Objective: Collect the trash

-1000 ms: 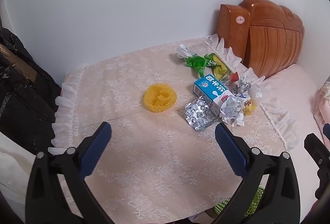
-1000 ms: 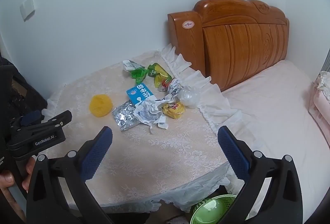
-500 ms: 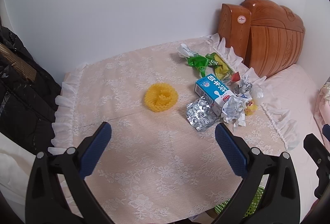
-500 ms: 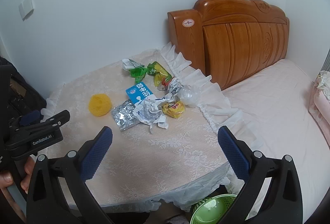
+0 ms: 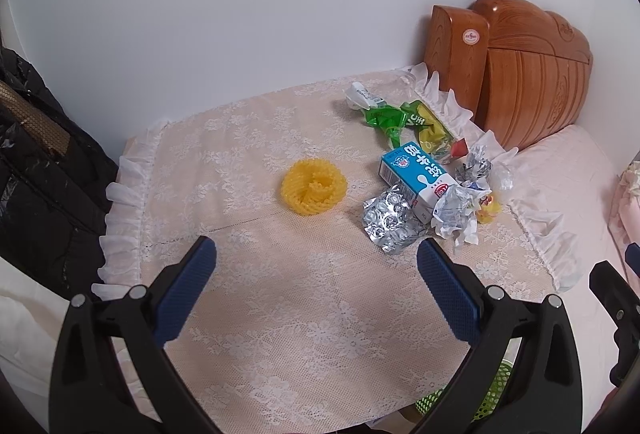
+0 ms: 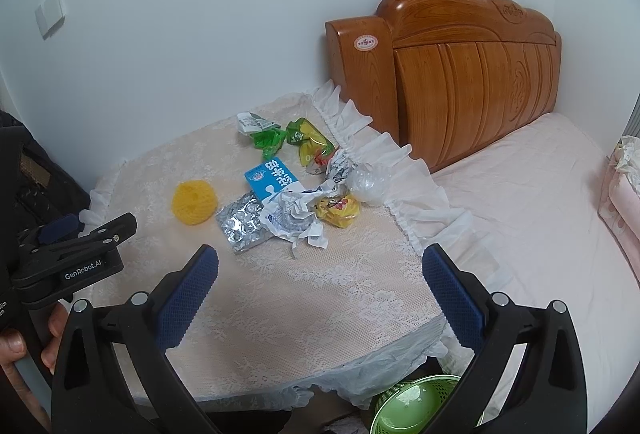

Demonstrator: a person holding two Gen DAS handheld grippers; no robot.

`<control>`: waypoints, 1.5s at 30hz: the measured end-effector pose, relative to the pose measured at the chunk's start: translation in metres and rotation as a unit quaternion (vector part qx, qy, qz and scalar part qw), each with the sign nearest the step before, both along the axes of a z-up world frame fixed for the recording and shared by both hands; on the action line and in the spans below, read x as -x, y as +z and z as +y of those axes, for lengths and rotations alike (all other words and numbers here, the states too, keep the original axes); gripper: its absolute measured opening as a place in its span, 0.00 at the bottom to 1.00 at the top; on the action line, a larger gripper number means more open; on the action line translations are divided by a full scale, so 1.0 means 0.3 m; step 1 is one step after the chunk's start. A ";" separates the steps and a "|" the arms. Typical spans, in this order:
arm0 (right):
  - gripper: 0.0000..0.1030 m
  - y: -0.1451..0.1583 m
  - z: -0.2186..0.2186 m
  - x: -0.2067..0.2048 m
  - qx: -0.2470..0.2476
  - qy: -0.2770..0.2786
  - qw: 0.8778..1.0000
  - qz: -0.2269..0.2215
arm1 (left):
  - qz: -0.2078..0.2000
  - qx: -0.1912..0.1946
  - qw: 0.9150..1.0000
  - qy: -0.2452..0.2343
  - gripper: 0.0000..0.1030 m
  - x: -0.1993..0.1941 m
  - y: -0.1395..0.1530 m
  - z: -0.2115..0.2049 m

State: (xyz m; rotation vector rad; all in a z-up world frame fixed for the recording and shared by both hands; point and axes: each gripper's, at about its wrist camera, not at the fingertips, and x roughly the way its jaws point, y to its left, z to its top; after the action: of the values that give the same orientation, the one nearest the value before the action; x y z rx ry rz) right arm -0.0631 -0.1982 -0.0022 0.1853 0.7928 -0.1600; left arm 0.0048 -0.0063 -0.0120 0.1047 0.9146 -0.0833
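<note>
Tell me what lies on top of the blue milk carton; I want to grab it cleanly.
Crumpled white paper covers the near end of the blue milk carton; the foil blister pack touches its side. What the paper hides cannot be seen.

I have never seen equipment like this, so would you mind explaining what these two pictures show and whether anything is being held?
No robot arm here: a person holds a two-finger gripper in each hand, each with a fisheye camera looking along its blue-padded fingers. One picture comes from the left gripper, the other from the right gripper. Both are open and hold nothing.

On the lace-covered table lies trash: a yellow foam fruit net, a blue milk carton, a silver blister pack, crumpled paper and green wrappers. A green basket stands below the table edge, and a wooden headboard and bed are alongside.
</note>
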 end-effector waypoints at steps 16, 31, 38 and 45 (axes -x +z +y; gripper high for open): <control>0.98 -0.008 0.000 -0.001 -0.001 0.001 1.000 0.004 | 0.002 0.001 1.000 0.000 0.94 -0.011 -0.001 0.012; 0.98 -0.021 -0.006 -0.013 -0.007 -0.001 1.000 0.009 | 0.011 -0.003 1.000 0.007 0.94 -0.032 -0.025 0.032; 0.98 -0.023 -0.009 -0.022 -0.009 -0.007 1.000 0.014 | 0.015 -0.001 1.000 0.009 0.94 -0.053 -0.023 0.042; 0.98 -0.022 -0.009 -0.039 -0.008 -0.008 1.000 0.017 | 0.018 -0.002 1.000 0.006 0.94 -0.070 -0.024 0.046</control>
State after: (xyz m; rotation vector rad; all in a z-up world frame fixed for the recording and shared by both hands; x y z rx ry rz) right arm -0.0514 -0.2010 -0.0088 0.2046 0.8277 -0.1725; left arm 0.0257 0.0075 -0.0194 0.1008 0.9506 -0.0722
